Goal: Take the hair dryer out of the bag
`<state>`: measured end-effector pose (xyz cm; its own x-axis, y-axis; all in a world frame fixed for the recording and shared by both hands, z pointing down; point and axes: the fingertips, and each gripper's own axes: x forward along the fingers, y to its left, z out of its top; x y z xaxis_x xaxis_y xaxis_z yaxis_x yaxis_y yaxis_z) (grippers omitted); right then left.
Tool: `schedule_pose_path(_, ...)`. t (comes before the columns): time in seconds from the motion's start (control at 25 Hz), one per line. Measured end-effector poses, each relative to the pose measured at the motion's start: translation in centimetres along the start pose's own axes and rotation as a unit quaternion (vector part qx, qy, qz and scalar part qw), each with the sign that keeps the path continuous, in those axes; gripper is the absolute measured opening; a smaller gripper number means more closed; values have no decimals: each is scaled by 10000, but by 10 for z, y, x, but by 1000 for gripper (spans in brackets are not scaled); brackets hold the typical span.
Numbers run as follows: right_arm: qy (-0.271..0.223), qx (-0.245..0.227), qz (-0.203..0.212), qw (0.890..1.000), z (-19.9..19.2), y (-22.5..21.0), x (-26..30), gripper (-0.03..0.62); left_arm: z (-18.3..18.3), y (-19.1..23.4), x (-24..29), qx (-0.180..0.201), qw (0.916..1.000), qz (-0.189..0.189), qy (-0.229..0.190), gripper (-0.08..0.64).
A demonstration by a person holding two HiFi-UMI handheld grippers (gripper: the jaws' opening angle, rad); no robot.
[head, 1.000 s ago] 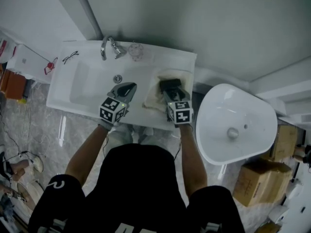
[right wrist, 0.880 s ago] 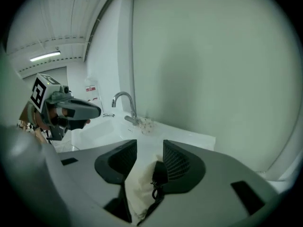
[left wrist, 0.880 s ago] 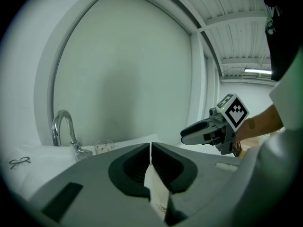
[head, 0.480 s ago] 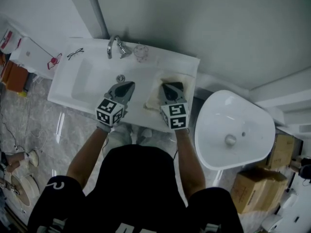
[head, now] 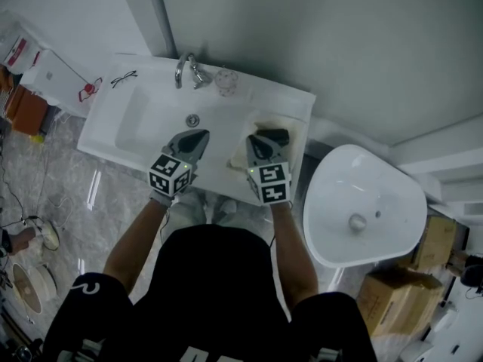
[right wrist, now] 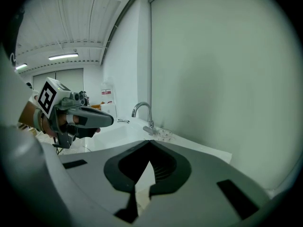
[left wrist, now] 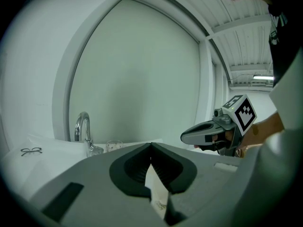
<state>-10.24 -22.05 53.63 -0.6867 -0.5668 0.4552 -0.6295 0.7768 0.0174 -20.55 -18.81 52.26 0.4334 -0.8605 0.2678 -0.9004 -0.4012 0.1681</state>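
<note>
Head view: hair dryer (head: pixel 277 136) shows only partly, black, inside the bag (head: pixel 291 127).

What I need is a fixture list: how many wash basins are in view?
2. One rectangular basin sits in the counter below the faucet; one rounded basin stands apart at the head view's right. None seems hidden.

The left gripper (head: pixel 202 136) is held over the white sink (head: pixel 113 130), the right gripper (head: pixel 255 139) over the cream bag (head: pixel 238 157) at its right, both with jaws together; a black hair dryer (head: pixel 278 136) is seen at the bag's far end.
</note>
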Motion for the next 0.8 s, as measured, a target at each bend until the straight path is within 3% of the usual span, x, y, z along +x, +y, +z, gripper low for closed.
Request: schedule_pose_path(0.8, -1, 19, 83, 10000, -3, 0, 8, -5, -11, 12, -9, 15, 9997, 231, 127, 0)
